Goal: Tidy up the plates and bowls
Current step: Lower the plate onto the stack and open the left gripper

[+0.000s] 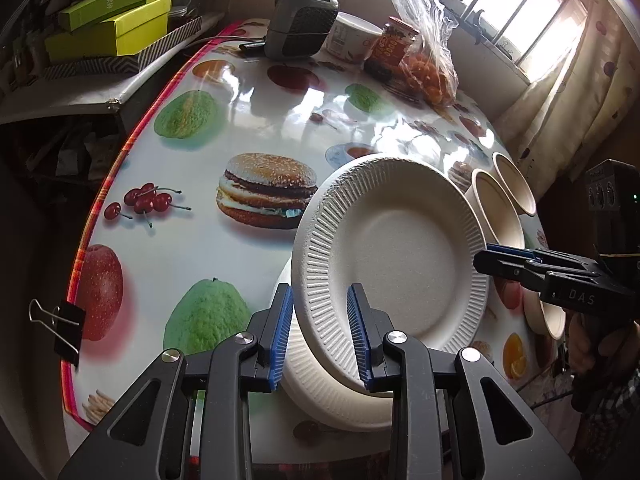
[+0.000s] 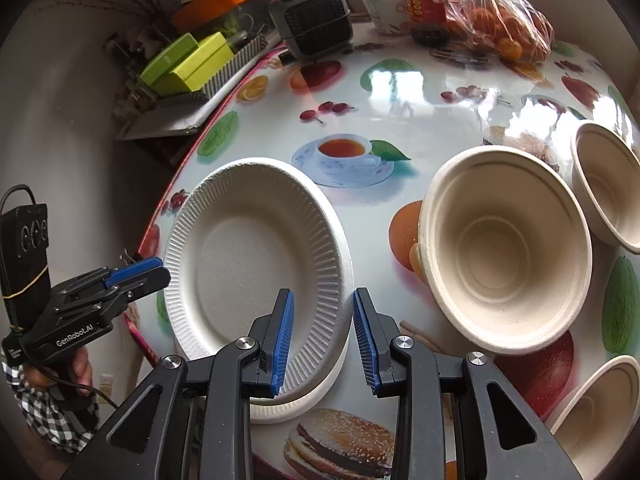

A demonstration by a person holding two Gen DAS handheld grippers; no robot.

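A round table [image 1: 248, 120] under a glossy, fruit-and-burger-printed cloth stands by a bright barred window [image 1: 500, 8]. Near its front edge lie stacked ribbed paper plates [image 1: 392, 248], beside smooth beige pulp bowls [image 2: 504, 248]. Left tongs [image 1: 320, 336] and right tongs [image 2: 324, 340], both narrowly parted, each straddle the top plate's rim; whether they grip it, I cannot tell.

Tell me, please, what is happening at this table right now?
A person holds a gripper in each hand over a fruit-print table. The left gripper and right gripper both straddle the rim of the top paper plate, which sits askew on another plate. Three paper bowls stand unstacked beside them.
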